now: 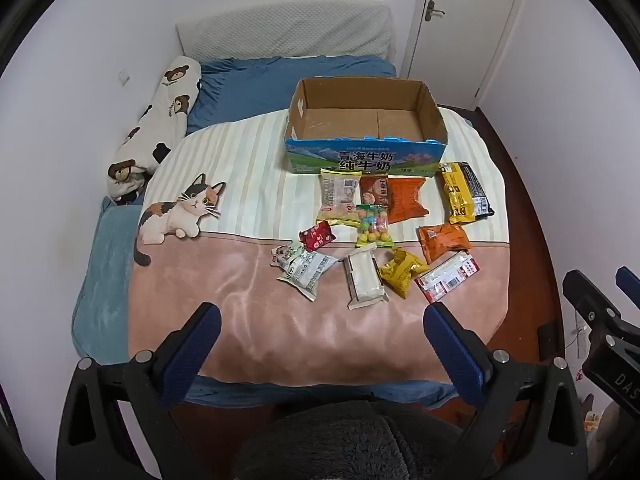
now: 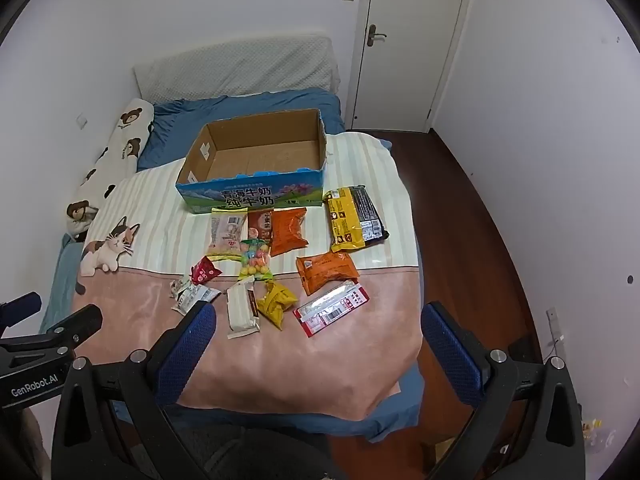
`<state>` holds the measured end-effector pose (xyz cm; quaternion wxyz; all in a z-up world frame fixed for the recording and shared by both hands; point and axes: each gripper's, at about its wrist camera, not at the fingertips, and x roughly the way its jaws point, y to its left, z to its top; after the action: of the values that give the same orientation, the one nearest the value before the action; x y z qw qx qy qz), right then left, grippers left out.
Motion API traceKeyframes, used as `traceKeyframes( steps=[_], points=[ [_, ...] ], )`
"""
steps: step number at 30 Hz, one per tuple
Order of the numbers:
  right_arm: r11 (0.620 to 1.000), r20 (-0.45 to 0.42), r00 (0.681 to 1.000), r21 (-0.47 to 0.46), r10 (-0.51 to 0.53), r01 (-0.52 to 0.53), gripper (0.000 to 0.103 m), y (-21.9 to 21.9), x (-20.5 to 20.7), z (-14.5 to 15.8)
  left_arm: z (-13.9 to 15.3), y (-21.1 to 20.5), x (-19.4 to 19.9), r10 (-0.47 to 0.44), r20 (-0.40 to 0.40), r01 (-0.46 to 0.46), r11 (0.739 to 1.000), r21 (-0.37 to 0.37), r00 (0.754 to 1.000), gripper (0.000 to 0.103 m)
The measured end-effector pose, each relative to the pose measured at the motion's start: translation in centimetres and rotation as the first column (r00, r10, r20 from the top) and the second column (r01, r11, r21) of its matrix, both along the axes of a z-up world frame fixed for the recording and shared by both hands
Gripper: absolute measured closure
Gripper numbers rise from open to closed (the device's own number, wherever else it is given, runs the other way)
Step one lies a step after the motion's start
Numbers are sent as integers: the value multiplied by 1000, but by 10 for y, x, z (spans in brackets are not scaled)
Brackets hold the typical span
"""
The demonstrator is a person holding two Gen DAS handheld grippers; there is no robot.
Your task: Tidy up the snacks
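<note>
From the left wrist view, the left gripper (image 1: 322,320) hangs spread wide and empty above the pink near part of the blanket (image 1: 248,312), with the scattered snack packets (image 1: 376,232) lying beyond its fingertips, none between them. The nearest are a white bar (image 1: 365,280) and a yellow pouch (image 1: 402,270); farther back lie two orange bags, a red-and-white packet and a long yellow-and-black pack (image 1: 464,192). Behind them all stands the cardboard box (image 1: 434,120), blue-printed on its front, its brown floor bare. From the right wrist view, the right gripper (image 2: 316,320) is likewise released and holds nothing; the same packets (image 2: 280,264) sit ahead and mostly left of its middle, the white bar (image 2: 240,312) just past its left finger. The box (image 2: 192,168) stands farther back with nothing inside.
</note>
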<state>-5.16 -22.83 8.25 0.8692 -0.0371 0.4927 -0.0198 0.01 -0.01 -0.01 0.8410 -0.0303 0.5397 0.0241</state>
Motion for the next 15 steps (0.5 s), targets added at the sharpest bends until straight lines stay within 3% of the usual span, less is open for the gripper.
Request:
traceKeyframes(
  steps=[15],
  points=[
    [1000,-22,1000,12,0,0,0,3,-7,-2,-5,-10,0,-1,-10,1,1000,-8,1000,0]
  ],
)
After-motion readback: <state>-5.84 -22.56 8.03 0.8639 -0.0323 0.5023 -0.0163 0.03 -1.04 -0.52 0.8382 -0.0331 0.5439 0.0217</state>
